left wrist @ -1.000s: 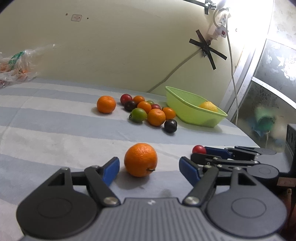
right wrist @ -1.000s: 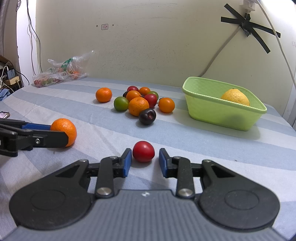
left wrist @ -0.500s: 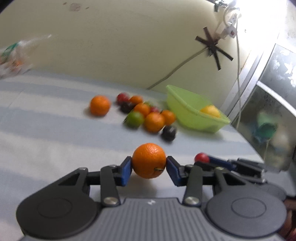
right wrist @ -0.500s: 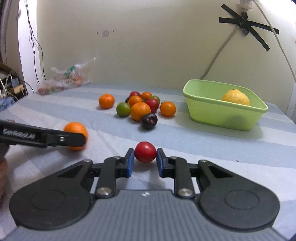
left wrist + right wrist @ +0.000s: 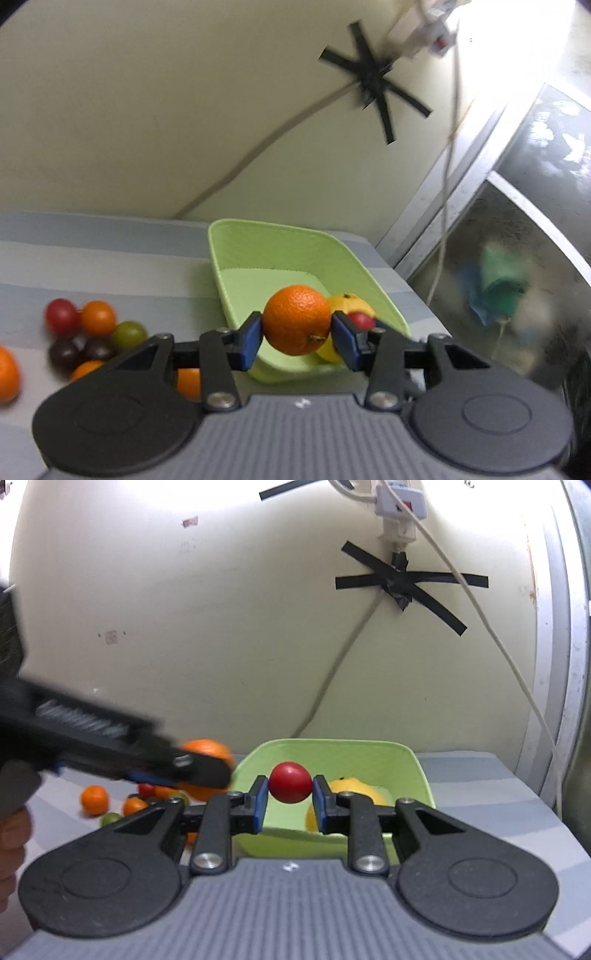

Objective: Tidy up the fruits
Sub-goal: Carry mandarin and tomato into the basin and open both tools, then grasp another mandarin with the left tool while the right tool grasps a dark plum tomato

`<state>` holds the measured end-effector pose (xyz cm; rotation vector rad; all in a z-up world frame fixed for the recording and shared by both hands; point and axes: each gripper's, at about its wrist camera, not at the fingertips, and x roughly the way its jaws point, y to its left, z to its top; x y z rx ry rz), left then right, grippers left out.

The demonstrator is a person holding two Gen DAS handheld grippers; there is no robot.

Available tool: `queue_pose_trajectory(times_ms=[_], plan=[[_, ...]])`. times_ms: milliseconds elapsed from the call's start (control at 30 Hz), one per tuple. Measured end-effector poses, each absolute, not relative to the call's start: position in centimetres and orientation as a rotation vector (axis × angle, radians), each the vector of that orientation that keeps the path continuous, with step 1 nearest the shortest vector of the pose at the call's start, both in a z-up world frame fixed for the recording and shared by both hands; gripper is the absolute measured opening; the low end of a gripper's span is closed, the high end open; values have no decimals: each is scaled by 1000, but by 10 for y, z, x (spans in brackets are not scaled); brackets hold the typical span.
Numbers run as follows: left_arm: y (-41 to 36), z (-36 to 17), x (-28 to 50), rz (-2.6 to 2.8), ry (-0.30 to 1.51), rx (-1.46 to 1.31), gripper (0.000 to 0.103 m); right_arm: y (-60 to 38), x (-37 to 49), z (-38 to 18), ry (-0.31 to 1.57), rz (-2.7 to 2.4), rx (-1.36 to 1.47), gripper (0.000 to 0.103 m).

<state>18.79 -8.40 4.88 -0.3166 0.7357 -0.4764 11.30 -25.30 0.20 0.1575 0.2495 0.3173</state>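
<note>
The left gripper [image 5: 297, 338] clamps an orange [image 5: 297, 319] and the right gripper [image 5: 290, 803] pinches a red plum [image 5: 290, 782]. Both fruits hang at the near rim of the green basket [image 5: 255, 254], whose open hollow lies straight ahead and below

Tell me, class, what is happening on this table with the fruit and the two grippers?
A person is sorting fruit with two hand-held grippers. The left gripper is shut on an orange, and the right gripper is shut on a small red fruit. Both fruits are held in the air at the green basket, which already contains one yellow fruit. A cluster of loose fruit waits on the striped cloth beside the basket.
</note>
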Motion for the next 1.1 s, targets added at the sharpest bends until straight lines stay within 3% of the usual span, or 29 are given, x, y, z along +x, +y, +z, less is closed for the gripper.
queue_pose_trajectory(times_ms=[67,100,167,200,233,600,833,1100], plan=[[-88,44,197,-477,740,-320,44,-251,117,-2,257,313,136,29],[-90,43,199,-478,737,-317,53,-249,118,-3,261,312,124,30],[-92,41,199,-478,724,-316,61,-247,117,-3,254,322,110,44],[-91,42,198,-479,720,-313,63,-245,115,-2,247,323,100,55],[-91,44,196,-477,714,-307,64,-245,112,-2,235,317,83,58],[28,72,109,-316,527,-388,63,-265,85,6,171,413,246,54],[30,42,106,-309,672,-391,57,-222,85,5,313,637,179,54],[31,31,108,-351,685,-472,57,-171,101,7,383,685,12,54]])
